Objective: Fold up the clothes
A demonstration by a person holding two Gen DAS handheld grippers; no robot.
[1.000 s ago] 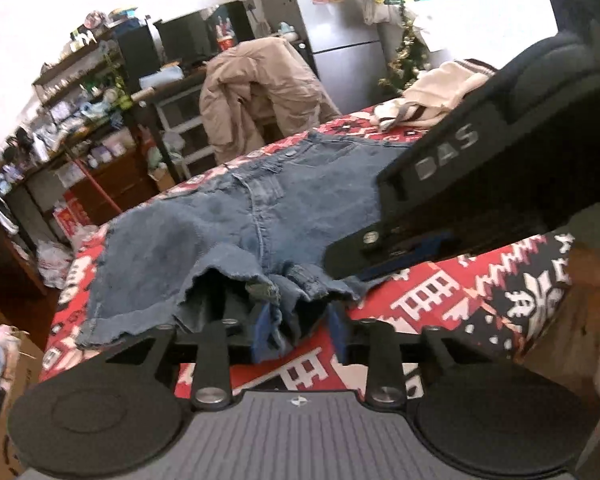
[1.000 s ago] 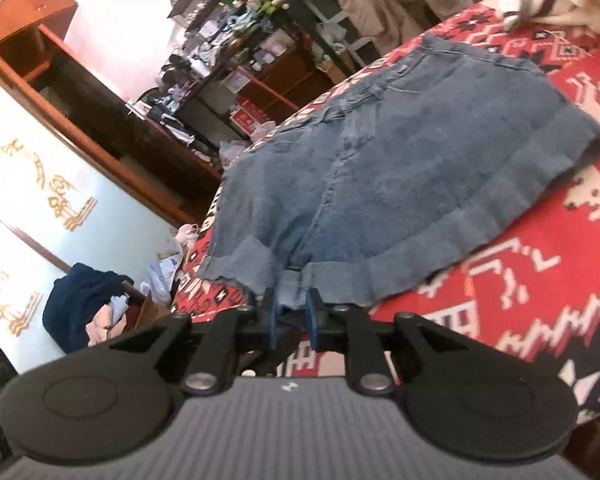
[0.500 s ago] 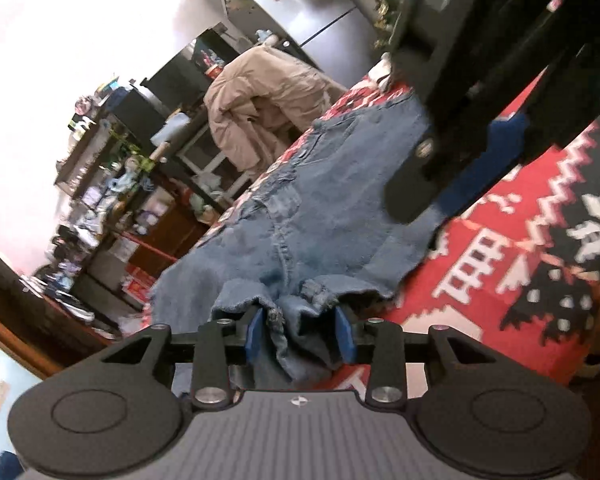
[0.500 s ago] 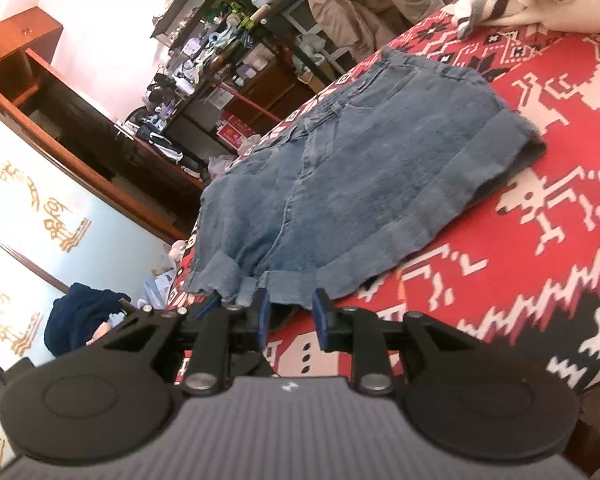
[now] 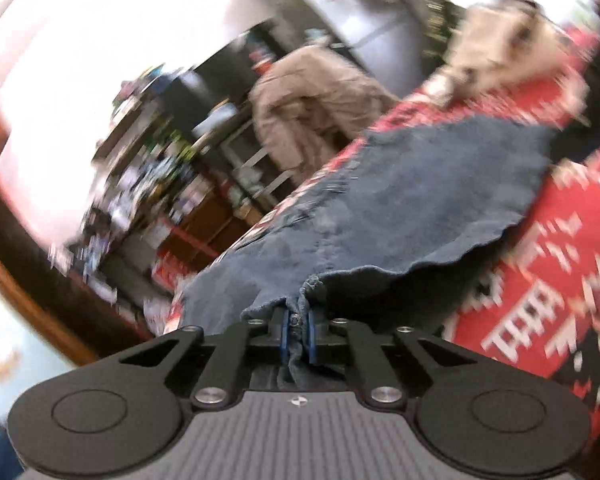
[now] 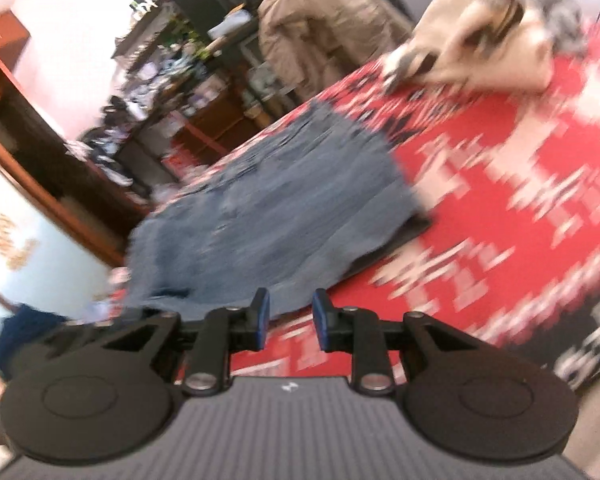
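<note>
One denim shorts pinched by left hand-held gripper; right hand-held gripper empty.

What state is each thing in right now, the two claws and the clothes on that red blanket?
Left gripper: shut on the denim shorts' hem.
Right gripper: open, holding nothing.
Denim shorts: spread on the blanket, near edge lifted.
Cream garment: crumpled in a heap, unfolded.
Red patterned blanket: laid flat.

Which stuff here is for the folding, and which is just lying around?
For the folding:
- denim shorts
- left gripper, shut on the shorts' hem
- right gripper, open, holding nothing

Just lying about:
- cream garment on the red patterned blanket
- tan jacket behind
- cluttered shelves
</note>
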